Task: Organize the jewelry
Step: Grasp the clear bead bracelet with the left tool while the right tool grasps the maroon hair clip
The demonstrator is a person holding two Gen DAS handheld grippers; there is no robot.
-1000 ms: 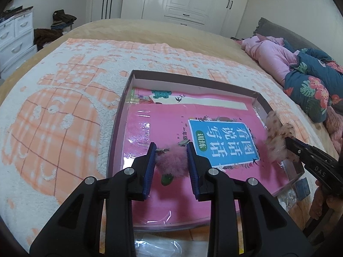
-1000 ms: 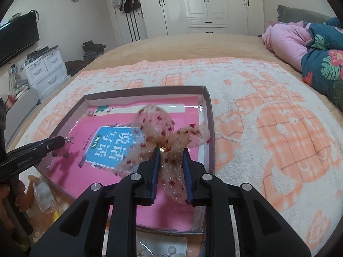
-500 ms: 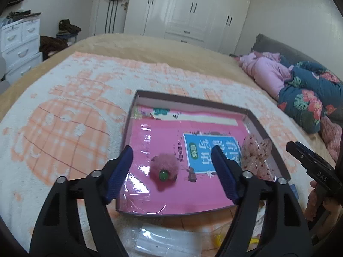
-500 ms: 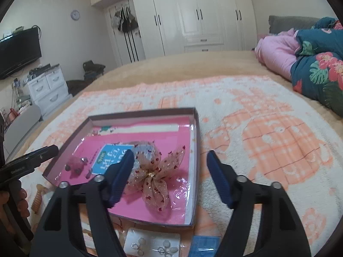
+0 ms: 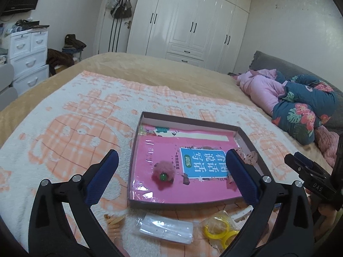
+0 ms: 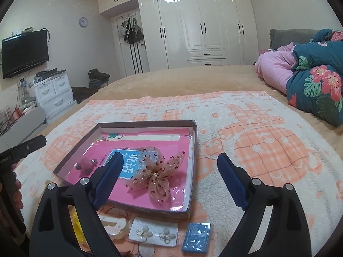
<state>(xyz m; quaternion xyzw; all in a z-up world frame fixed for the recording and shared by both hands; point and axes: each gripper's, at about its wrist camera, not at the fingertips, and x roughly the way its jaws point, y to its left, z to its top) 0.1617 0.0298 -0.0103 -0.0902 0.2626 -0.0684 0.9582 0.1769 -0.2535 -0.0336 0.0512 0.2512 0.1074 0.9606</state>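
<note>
Hovering above the near edge of the box [image 6: 194,147], I hold both grippers with jaws spread wide and nothing between them: the left gripper [image 5: 171,177] and the right gripper [image 6: 170,177].

Location of task items:
- The pink pompom clip [image 5: 163,175] lies inside the box on the glossy pink book cover [image 5: 150,156], toward the left side.
- The sheer bow [image 6: 154,174] lies inside the box, on the right half of the same cover.
- Outside the box, on the blanket [image 6: 268,150] near its front wall: an earring card [image 6: 153,232], a small blue packet [image 6: 196,237], a clear plastic sleeve [image 5: 166,228], yellow rings in a bag [image 5: 220,230] and an orange comb-like clip [image 5: 113,221], partly hidden behind my left finger.

Judged risks for the next pick:
1. Thin, flat items on deep pile. The card and the sleeve offer little edge; my fingers may snag blanket fibres or press the item into the pile instead of closing on it.
2. Slippery film. The bag and the sleeve may slide out of a light pinch during the lift.
3. Low box wall. A low carry may catch the rim and shift the box, disturbing the two pieces already placed.
4. Glossy liner. Items dropped from height may skid on the cover.
5. Close quarters. Both tools work over the same front edge; simultaneous reaches may collide.
</note>
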